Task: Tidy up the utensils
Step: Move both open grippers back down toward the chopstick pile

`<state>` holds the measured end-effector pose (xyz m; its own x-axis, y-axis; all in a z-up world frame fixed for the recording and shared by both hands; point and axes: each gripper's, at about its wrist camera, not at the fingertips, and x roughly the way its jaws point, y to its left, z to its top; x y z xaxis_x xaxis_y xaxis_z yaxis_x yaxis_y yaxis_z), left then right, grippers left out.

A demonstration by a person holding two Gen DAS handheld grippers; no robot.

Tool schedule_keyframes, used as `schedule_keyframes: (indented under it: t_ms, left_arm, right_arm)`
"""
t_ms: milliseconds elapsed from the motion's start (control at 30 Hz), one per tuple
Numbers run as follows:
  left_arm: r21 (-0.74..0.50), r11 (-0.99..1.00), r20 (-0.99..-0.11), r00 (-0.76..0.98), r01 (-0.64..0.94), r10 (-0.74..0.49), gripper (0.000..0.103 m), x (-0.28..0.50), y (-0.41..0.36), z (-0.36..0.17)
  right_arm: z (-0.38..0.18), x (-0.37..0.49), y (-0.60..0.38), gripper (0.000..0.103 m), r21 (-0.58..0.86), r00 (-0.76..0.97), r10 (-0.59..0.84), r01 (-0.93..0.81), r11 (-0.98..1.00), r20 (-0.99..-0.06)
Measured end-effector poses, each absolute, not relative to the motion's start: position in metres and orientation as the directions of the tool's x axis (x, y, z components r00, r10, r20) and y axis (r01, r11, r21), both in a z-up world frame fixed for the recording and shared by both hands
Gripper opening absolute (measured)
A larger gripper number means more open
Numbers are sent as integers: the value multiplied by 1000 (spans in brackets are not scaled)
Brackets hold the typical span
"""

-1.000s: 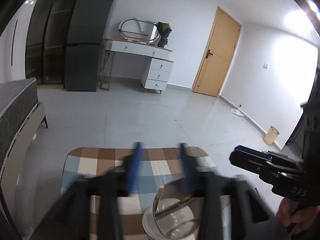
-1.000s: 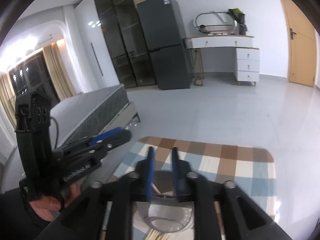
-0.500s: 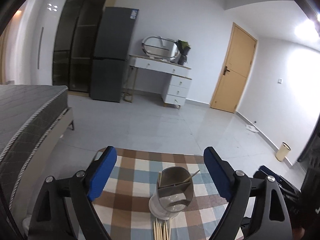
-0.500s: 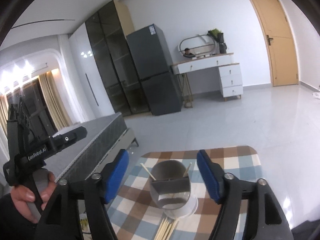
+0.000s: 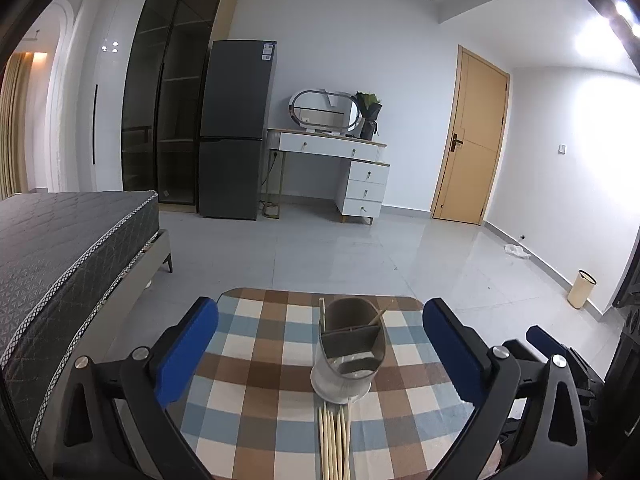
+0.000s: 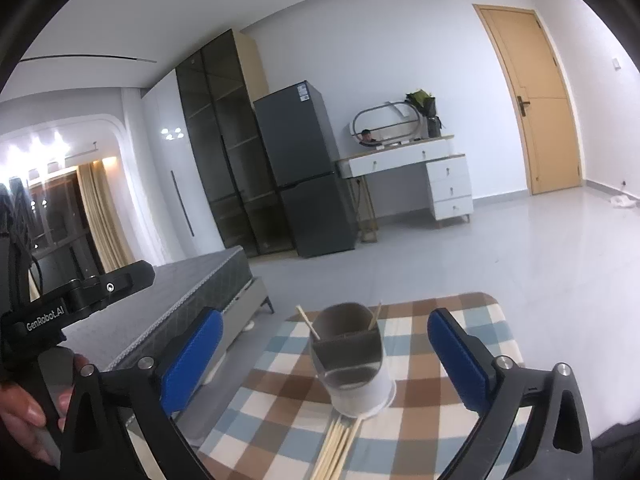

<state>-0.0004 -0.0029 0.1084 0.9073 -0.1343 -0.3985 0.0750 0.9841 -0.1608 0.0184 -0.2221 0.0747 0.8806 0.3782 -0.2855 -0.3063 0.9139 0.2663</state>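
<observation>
A grey and clear utensil holder (image 5: 348,344) stands on the checked table (image 5: 260,360), with two chopsticks leaning in its far compartment. A bundle of wooden chopsticks (image 5: 334,436) lies flat just in front of it. My left gripper (image 5: 320,308) is still opening its jaws, and nothing is between its blue pads; the holder sits further ahead. In the right wrist view the holder (image 6: 352,360) and the chopstick bundle (image 6: 340,444) lie ahead of my right gripper (image 6: 326,320), whose jaws are also opening with nothing between them. The left gripper (image 6: 80,300) shows at that view's left, held by a hand (image 6: 24,408).
A grey bed (image 5: 60,260) runs along the table's left side. Open tiled floor stretches beyond the table's far edge to a fridge (image 5: 236,132), a white dresser (image 5: 340,172) and a door (image 5: 468,140). A small bin (image 5: 582,288) stands by the right wall.
Both grippers went from nearly shut to wide open. Both have drawn back from the holder, which now shows whole and further ahead, with the chopstick bundle in view.
</observation>
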Motion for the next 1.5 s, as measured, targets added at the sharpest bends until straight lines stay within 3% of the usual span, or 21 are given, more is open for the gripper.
schedule_keyframes:
  t_ms: [533,833,1267,1500]
  left_arm:
    - [-147,989,-477,877,-16,-57,100,16,7,25]
    - [-129,991,-559,828,-37,-41,100,26,10,-18]
    - [-231,968,-686,722,-102,-88,100,58,24,-44]
    - [-276,944,-734,674,-180,-86,100,72,39,-50]
  right_arm:
    - [12,6,-216,103,221,871,305,-234,947,-384]
    - [-28,28,-205,103,158,812,297,-251,955,-502]
    - [-68,63,-189,103,150,701,299,-267,952,-648]
    - [-97,110,-180,92,218,586,320,-240,946,-744]
